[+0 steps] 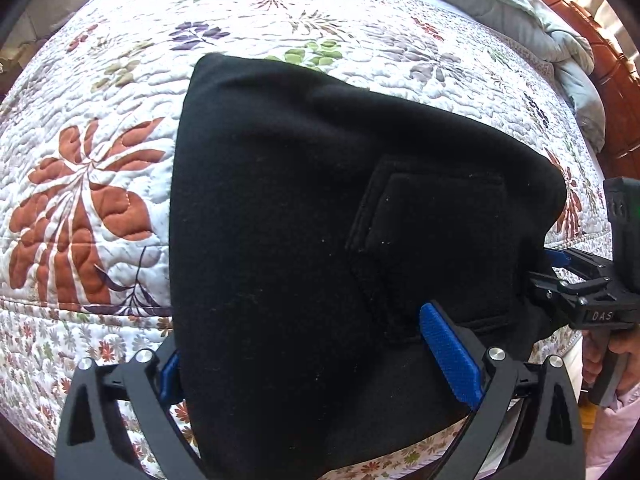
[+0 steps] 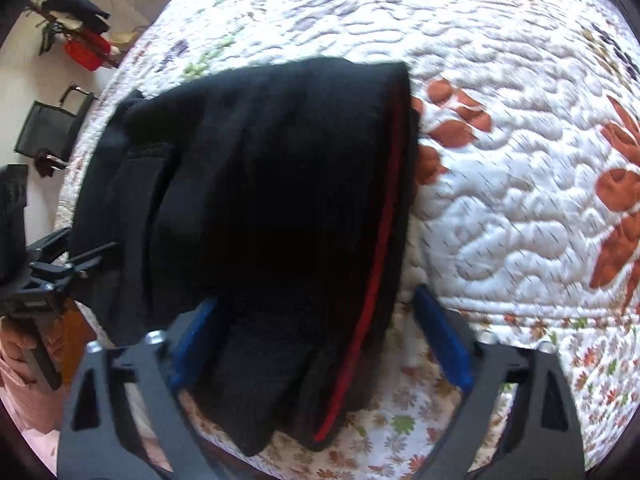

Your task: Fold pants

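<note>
Bright daylight, fisheye bulge, motion blur in right view.

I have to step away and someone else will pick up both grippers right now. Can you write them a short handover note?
Left gripper: open, fingers either side of the near edge of the folded black fabric pants; a grip is not evident.
Right gripper: open, astride the other end, where a red stripe shows; its right finger is clear of the cloth.
Pants: a compact folded bundle, patch pocket up, on the white floral quilted bedspread, near its front edge.
Done: folds appear made.
Left: probably withdraw both grippers and smooth the bundle.
</note>
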